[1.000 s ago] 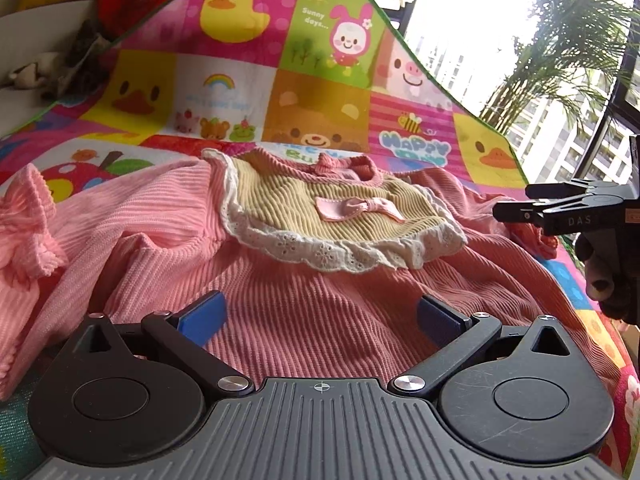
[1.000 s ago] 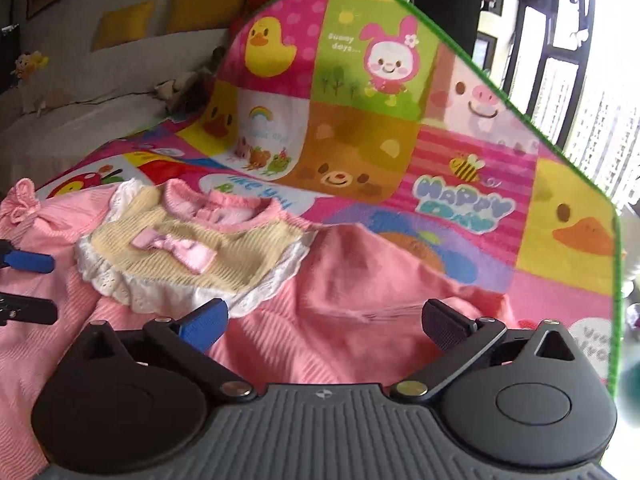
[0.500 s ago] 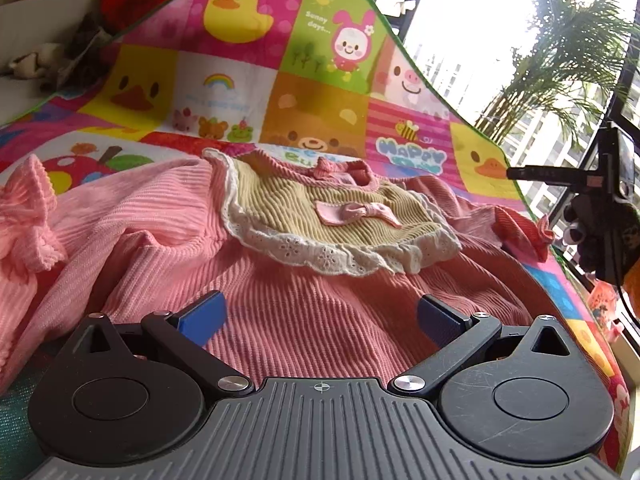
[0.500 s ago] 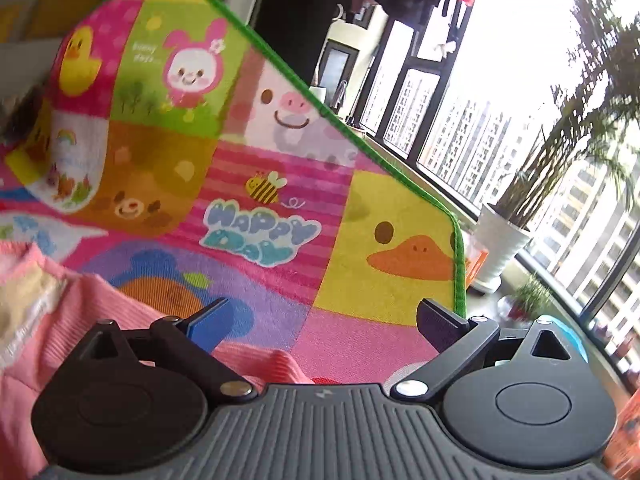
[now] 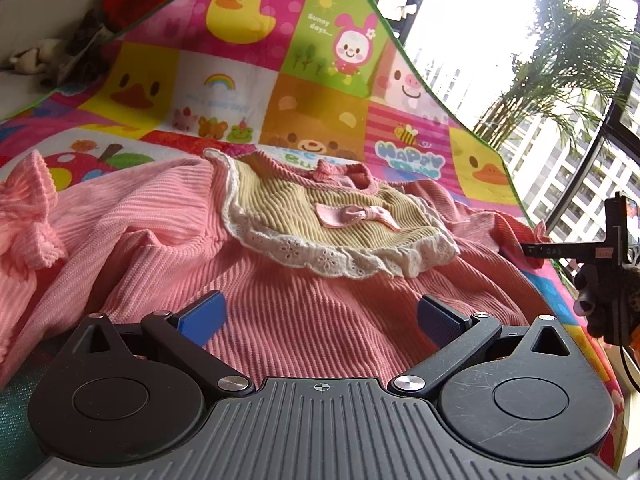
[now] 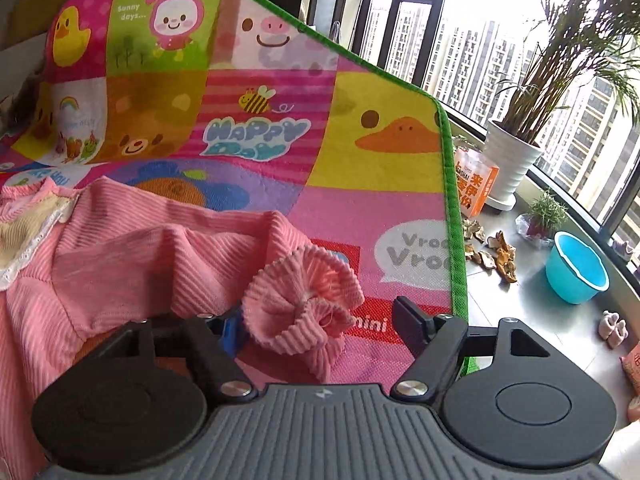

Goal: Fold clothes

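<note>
A pink ribbed baby top [image 5: 304,312] with a yellow lace-edged bib panel [image 5: 320,216] lies face up on a colourful play mat [image 5: 320,96]. My left gripper [image 5: 320,314] hovers open over the lower body of the top, nothing between its blue pads. In the right wrist view my right gripper [image 6: 320,326] stands open around the gathered ruffled cuff [image 6: 304,308] of the right sleeve [image 6: 168,256]; the cuff lies between the fingers, close to the left one. The right gripper [image 5: 532,250] also shows edge-on at the sleeve end, held by a gloved hand [image 5: 608,304].
The mat [image 6: 360,208] ends in a green border at the right. Beyond it is a grey sill with a blue bowl [image 6: 578,268], a white plant pot [image 6: 512,160], an orange packet [image 6: 478,184] and dried scraps. The left sleeve's ruffled cuff [image 5: 24,216] lies far left.
My right gripper swung away from the bib, out to the right, then came down at the right sleeve's cuff, which now sits between its fingers. The left gripper has barely moved.
</note>
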Motion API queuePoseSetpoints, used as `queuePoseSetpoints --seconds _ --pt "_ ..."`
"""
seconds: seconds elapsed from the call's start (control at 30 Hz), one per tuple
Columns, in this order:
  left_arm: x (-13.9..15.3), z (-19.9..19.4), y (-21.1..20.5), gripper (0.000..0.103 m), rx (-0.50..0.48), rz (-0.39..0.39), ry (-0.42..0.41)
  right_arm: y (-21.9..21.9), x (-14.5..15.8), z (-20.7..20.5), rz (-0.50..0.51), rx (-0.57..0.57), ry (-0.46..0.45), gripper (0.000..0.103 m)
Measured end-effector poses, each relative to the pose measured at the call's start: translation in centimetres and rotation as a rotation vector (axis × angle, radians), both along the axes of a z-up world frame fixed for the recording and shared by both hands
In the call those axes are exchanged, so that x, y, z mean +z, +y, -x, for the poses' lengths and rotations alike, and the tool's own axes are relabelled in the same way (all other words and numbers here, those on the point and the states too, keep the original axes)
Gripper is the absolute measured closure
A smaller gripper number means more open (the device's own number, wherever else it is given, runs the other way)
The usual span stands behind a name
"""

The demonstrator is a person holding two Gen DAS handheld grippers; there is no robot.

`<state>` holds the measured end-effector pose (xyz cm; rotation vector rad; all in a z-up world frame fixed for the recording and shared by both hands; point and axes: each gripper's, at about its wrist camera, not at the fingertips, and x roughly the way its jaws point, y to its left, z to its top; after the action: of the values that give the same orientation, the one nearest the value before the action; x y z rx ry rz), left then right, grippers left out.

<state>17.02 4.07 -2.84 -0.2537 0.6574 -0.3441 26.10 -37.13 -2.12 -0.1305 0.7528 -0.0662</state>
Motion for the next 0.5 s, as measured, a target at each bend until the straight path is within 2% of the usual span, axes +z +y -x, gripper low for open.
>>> queuePoseSetpoints --seconds 0.03,0.07,0.1,0.17,0.23,0.37,0.5 --pt "0.0 0.0 0.0 0.0 0.0 0.0 0.0 -0.2 0.1 0.0 -0.019 0.004 0.006 0.071" --pt "0.0 0.0 0.0 0.0 0.0 0.0 0.0 -0.5 0.4 0.0 -0.045 0.003 0.005 0.08" --pt "0.0 0.0 0.0 0.0 0.0 0.0 0.0 -0.8 1.3 -0.1 -0.077 -0.006 -0.017 0.085" --pt "0.0 0.0 0.0 0.0 0.0 0.002 0.0 -1.5 3.7 -0.4 -0.147 -0.035 -0.092 0.087" --pt "0.0 0.0 0.0 0.0 0.0 0.003 0.0 -1.5 7.5 -0.7 -0.224 -0.032 -0.194 0.087" --pt "0.0 -0.1 0.1 0.0 0.0 0.009 -0.001 1.5 13.8 -1.4 -0.366 0.085 -0.307 0.087" --pt "0.0 -0.1 0.2 0.0 0.0 0.016 -0.001 8.7 15.1 -2.1 -0.407 0.269 -0.244 0.087"
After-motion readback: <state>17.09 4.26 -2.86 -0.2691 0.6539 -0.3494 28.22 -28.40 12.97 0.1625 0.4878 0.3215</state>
